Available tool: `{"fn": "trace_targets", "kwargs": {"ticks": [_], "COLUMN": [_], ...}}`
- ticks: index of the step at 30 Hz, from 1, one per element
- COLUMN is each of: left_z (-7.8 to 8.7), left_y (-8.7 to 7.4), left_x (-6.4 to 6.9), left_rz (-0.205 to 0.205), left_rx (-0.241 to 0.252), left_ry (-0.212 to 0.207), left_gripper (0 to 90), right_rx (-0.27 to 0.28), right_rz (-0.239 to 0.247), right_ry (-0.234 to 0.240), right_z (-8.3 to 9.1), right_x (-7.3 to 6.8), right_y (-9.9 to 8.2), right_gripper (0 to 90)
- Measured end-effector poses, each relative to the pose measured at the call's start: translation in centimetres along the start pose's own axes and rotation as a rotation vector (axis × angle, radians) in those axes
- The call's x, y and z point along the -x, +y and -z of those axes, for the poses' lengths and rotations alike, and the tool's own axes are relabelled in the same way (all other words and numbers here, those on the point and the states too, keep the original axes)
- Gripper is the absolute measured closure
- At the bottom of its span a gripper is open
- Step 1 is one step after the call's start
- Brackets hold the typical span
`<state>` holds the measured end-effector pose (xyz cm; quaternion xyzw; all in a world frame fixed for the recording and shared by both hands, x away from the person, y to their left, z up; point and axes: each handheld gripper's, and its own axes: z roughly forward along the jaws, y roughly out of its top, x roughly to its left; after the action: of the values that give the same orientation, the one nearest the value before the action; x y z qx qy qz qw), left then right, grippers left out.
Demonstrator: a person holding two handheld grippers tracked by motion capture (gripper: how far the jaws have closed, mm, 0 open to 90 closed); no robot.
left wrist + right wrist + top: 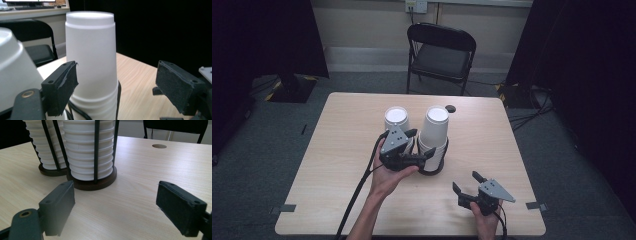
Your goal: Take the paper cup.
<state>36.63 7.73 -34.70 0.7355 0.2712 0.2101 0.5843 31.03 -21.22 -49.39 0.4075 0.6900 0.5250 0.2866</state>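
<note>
Two stacks of upturned white cups stand mid-table, each in a black wire holder on a dark round base: a left stack and a taller right stack. A person's left hand holds my left gripper up between the stacks, level with the right stack's upper cups. Its jaws are open. In the left gripper view the right stack's top cup rises just beyond the left pad, and neither pad presses on it. My right gripper rests low near the table's front right, open and empty, facing the right stack's holder base.
A black folding chair stands behind the table. A small dark round hole sits in the tabletop behind the right stack. Bare wood lies between my right gripper and the holders. Dark curtains hang on both sides.
</note>
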Motion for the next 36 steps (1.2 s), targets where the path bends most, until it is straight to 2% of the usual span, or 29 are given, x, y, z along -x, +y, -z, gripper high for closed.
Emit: {"fn": "trace_targets", "kwargs": {"ticks": [3, 4, 8, 11, 16, 25, 29, 36], "left_z": [-0.2, -0.3, -0.5, -0.8, -1.4, -2.2, -2.9, -3.6], "left_y": [0.9, 1.4, 2.0, 2.4, 2.9, 4.0, 4.2, 4.9], "left_x": [0.2, 0.3, 0.0, -0.4, -0.6, -0.8, -1.0, -1.2], "left_rz": [-0.026, -0.047, -0.047, -0.023, -0.05, -0.018, -0.014, -0.04], "left_rx": [-0.005, 0.0, 0.006, 0.001, 0.001, 0.006, -0.021, -0.049], "left_ry": [0.014, 0.03, 0.033, 0.022, 0.027, 0.044, 0.063, 0.083], "left_gripper": [17.3, 17.4, 17.9, 17.9, 17.4, 16.7, 16.8, 16.6], "right_rx": [0.003, 0.003, 0.004, 0.003, 0.002, 0.003, 0.005, 0.003], "right_rz": [-0.004, -0.003, -0.005, -0.005, -0.006, -0.006, -0.015, -0.013], "right_ry": [0.003, 0.003, 0.005, 0.007, 0.008, 0.009, 0.013, 0.014], "right_z": [0.0, 0.0, 0.0, 0.0, 0.0, 0.0, 0.0, 0.0], "right_x": [0.0, 0.0, 0.1, 0.1, 0.1, 0.1, 0.2, 0.2], "right_y": [0.0, 0.0, 0.0, 0.0, 0.0, 0.0, 0.0, 0.0], "right_gripper": [14.9, 14.9, 15.0, 15.0, 15.0, 15.6, 16.1, 16.1]}}
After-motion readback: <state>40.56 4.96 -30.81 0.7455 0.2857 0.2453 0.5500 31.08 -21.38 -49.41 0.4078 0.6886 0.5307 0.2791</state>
